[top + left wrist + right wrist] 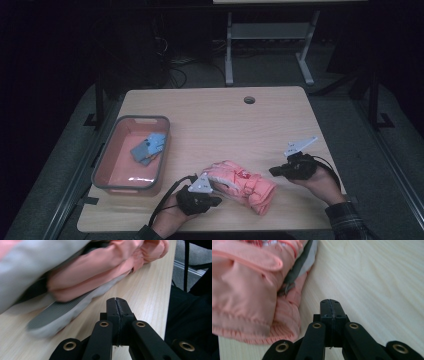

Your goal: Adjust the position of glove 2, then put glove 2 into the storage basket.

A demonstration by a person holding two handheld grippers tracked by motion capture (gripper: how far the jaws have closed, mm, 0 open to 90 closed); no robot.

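Left gripper [214, 201], bottom centre of high view: black body w/ a grey three-cornered plate [200, 184] on top, black cable [164, 202] looping down-left toward the frame's bottom edge. Right gripper [272, 171], right of centre: same black build, pale grey plate [299, 146] w/ small dark holes, black cable [331, 167] curving round the hand. Lower right corner: dark plaid sleeve [346, 220] (cuff at the wrist). In both gripper views, bottom centre: matte black jaws w/ brass-coloured rivets [104, 324] at the linkage pivots, small dark screws near the tips.
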